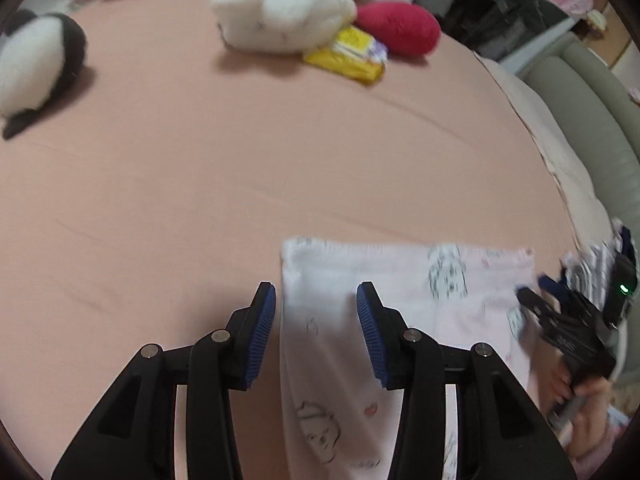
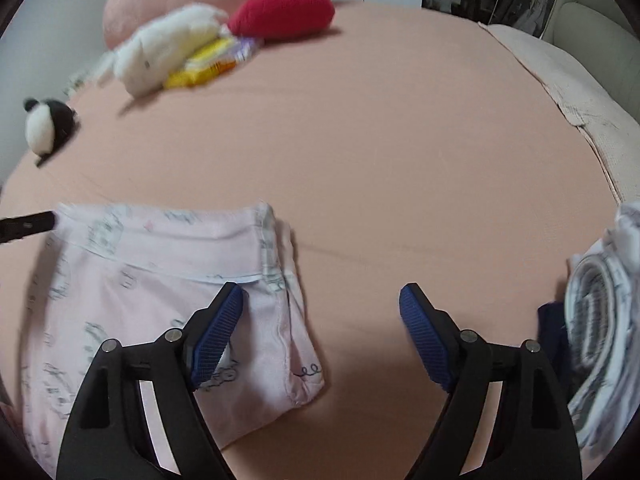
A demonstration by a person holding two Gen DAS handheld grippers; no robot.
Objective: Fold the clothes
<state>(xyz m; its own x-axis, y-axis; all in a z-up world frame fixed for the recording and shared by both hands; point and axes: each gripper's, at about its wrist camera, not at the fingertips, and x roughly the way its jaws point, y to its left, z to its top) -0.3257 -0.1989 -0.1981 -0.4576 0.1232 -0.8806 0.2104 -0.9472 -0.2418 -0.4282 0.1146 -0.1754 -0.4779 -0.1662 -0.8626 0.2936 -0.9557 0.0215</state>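
The pink garment (image 2: 160,292) lies flat on the bed (image 2: 380,152) at lower left of the right view, seemingly part-folded; more folds look due. A heap of clothes (image 2: 600,320) waits at right edge, cut off. Left claw (image 1: 316,328) hangs apart over its edge, right claw (image 2: 322,336) wide apart, both empty. Motion blur hides the print.

Folded garment (image 2: 160,292) on bed (image 2: 380,152), toys (image 2: 168,48) far behind.
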